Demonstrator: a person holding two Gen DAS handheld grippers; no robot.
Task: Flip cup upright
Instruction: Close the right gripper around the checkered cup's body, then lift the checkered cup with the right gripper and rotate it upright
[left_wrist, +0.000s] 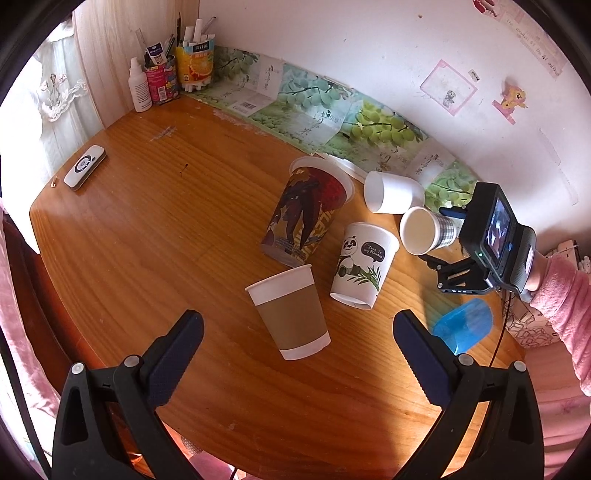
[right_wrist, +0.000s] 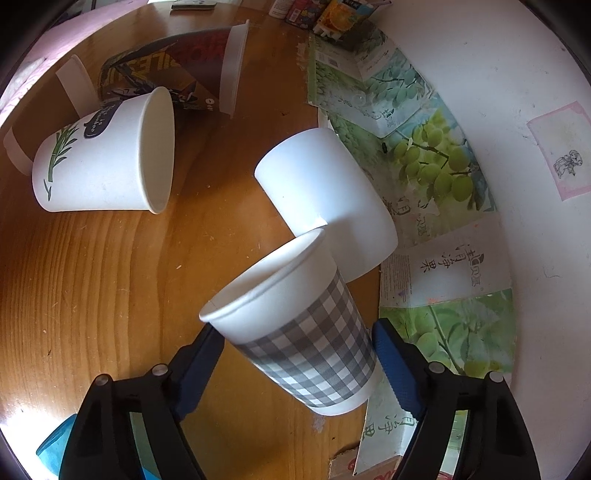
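My right gripper (right_wrist: 297, 354) is shut on a grey-checked paper cup (right_wrist: 295, 325) and holds it tilted above the table, mouth toward the camera's upper left. The same cup (left_wrist: 428, 230) shows in the left wrist view, held on its side at the right. My left gripper (left_wrist: 297, 347) is open and empty, its fingers either side of a brown-sleeved cup (left_wrist: 291, 314) standing upright just beyond them. A panda cup (left_wrist: 362, 269) stands upside down. A plain white cup (left_wrist: 391, 192) lies on its side by the wall.
A tall printed cup (left_wrist: 304, 210) stands upside down mid-table. A blue cup (left_wrist: 463, 328) lies at the right table edge. A white remote (left_wrist: 85, 166) lies far left. Pen holders and a bottle (left_wrist: 139, 86) stand in the back corner. Grape-printed paper (left_wrist: 369, 122) lines the wall.
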